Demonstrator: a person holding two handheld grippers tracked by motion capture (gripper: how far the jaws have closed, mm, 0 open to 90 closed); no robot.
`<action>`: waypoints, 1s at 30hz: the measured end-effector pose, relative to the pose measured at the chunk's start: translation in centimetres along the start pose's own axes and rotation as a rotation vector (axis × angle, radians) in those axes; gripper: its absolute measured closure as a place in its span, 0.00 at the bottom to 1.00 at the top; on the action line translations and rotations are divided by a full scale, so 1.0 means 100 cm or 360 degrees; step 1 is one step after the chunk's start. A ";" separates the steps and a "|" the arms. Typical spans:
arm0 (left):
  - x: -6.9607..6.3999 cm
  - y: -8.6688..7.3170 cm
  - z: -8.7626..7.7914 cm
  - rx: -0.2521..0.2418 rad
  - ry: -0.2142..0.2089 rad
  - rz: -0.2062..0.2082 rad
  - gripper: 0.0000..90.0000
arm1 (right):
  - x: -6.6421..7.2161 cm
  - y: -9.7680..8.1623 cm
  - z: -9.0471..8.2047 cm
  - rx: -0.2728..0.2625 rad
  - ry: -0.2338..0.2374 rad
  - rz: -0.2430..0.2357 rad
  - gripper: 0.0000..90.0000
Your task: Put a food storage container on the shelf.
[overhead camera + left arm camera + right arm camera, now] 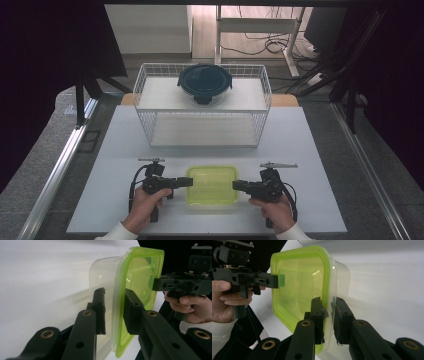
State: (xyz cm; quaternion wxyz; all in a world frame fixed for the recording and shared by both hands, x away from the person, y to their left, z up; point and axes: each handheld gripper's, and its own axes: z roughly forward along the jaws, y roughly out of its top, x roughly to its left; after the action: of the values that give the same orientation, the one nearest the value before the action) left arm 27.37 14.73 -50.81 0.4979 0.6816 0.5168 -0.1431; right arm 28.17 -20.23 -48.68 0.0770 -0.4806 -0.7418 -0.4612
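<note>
Two grippers at the lower centre of the high view: left gripper (pixel 189 182) clamped on the left edge of a green-lidded box (pixel 212 185), right gripper (pixel 236 185) clamped on its right edge. Box lying on the white table (pixel 120 150), between the two hands. Higher up in the frame, a white wire basket (pixel 145 90) with a round dark-lidded bowl (pixel 205 83) on its upper shelf.

Left gripper view: jaws rising from the bottom, pinched on the lid rim (pixel 117 315) at centre, one pad on the clear wall side, one on the green lid face. Right gripper at the upper right, gripping the far edge.

Right gripper view: jaws closed on the rim (pixel 327 302) at centre. Left gripper at the upper left, holding the opposite edge.
</note>
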 end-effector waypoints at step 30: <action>-0.048 0.051 -0.027 -0.0119 0.0076 0.0253 0.82 | 0.022 0.045 -0.028 -0.0151 0.0004 -0.0175 0.87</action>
State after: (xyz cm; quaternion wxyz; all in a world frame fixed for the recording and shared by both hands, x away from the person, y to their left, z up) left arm 28.78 14.44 -43.41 0.5203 0.7046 0.4778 -0.0673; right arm 29.62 -20.41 -43.10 0.0297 -0.4417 -0.7442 -0.5001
